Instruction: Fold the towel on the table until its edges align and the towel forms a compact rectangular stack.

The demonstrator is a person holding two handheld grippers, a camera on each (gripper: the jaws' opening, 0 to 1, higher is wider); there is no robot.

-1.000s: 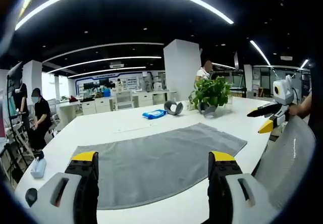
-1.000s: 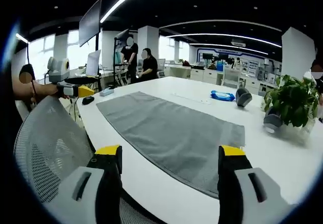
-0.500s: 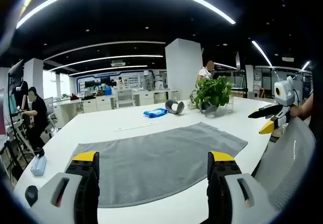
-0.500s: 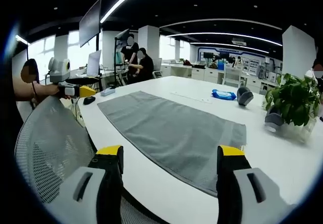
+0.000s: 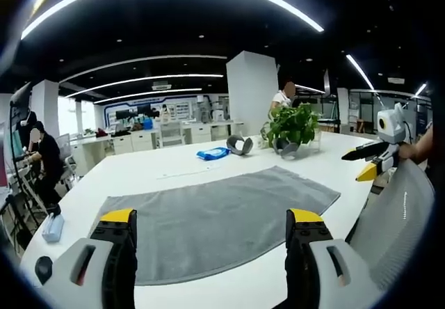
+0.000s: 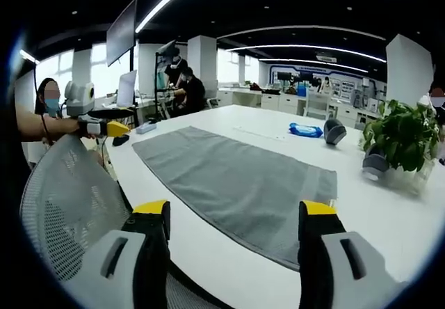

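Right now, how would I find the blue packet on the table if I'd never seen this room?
Start at the big white table with the gray towel spread flat on it. Look past the towel's far edge, toward the potted plant. The packet lies flat beside two gray curved things, and it is the only bright blue item on the table.

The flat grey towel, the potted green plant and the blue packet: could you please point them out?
flat grey towel (image 5: 215, 222), left gripper view, its middle
potted green plant (image 6: 403, 138), right gripper view, leaves
blue packet (image 6: 304, 129), right gripper view, top
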